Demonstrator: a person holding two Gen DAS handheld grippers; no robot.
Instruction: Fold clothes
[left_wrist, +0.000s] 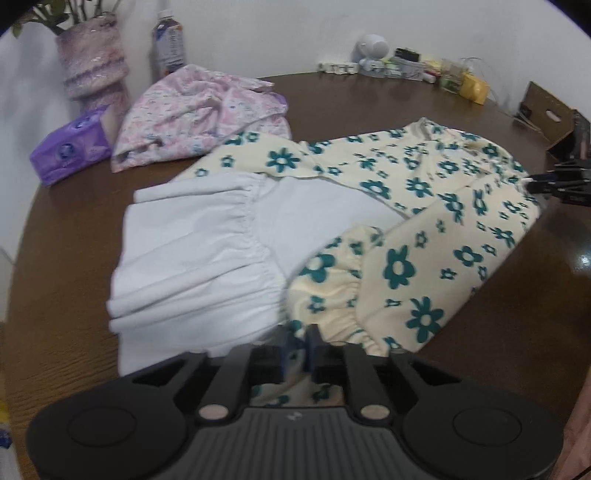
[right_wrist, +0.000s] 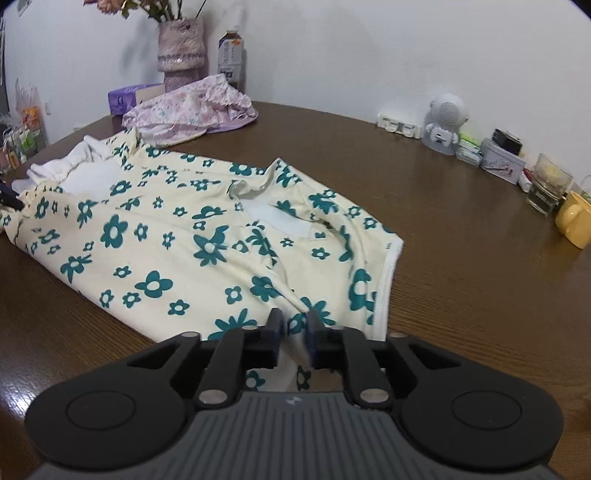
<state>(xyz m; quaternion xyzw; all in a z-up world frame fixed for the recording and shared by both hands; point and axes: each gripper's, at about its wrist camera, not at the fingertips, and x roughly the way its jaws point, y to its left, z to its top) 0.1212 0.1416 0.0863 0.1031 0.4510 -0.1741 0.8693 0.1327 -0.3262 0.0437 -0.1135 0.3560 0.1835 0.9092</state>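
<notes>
A cream garment with teal flowers (right_wrist: 155, 251) lay spread across the middle of a round brown wooden table (right_wrist: 461, 258), its white lining (left_wrist: 207, 258) turned out at one end. The left gripper (left_wrist: 297, 345) pinched a fold of the flowered cloth at that end; the right gripper (right_wrist: 293, 326) clenched a fold at the near hem. Just behind the garment sat a crumpled pink garment (left_wrist: 199, 114), with a purple tissue pack (left_wrist: 70, 147), a vase (left_wrist: 92, 62) and a bottle (left_wrist: 168, 40) near the wall. A white figurine (right_wrist: 445, 122), a tin (right_wrist: 502, 164), a glass (right_wrist: 548, 182) and a yellow mug (right_wrist: 574, 219) lined the far edge, well apart from the cloth.
</notes>
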